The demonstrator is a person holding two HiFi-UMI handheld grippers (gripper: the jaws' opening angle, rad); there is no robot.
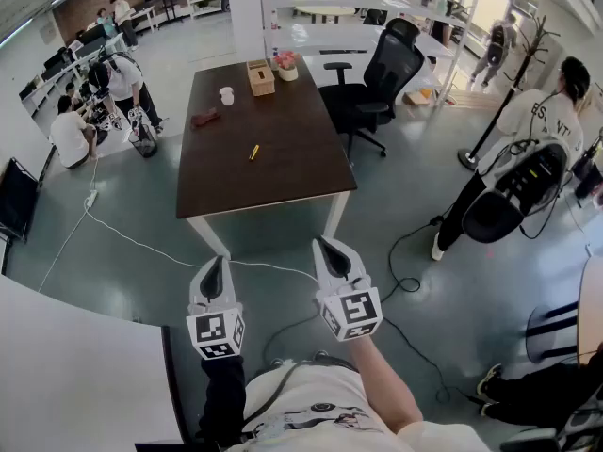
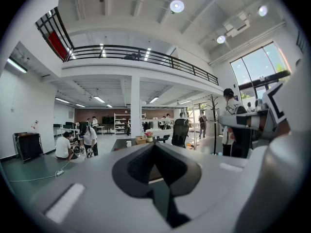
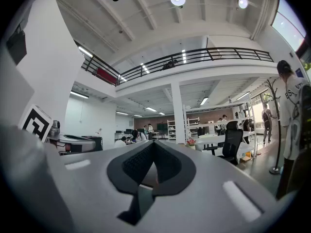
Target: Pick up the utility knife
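On the dark brown tabletop, about midway between its left and right edges and slightly nearer the near edge than the far: yellow utility knife, flat, slanted, touched by nothing. Toward the far edge, well apart from the knife: white cup, wooden tissue box, and a small pot of pink flowers just beside the box, by the far right corner. Near the left edge, between cup and knife: flat dark red thing, too small to identify. Beside the right edge, toward the far right corner: black office chair.

Short of the near edge, over the grey-green floor: left gripper and right gripper, side by side, roughly level, aimed at the tabletop without touching it. Well apart from the knife, both of them. Left jaws pressed together at the tips, nothing between. Right jaws likewise together at the tips, empty. Marker cube on the back of each, facing up toward the head camera.

Across the floor below the near edge: thin white cable. Curling past the near right corner: darker cable. Off to the right: person in a white top with black gear. Beyond the left edge, further back: several people around low desks.
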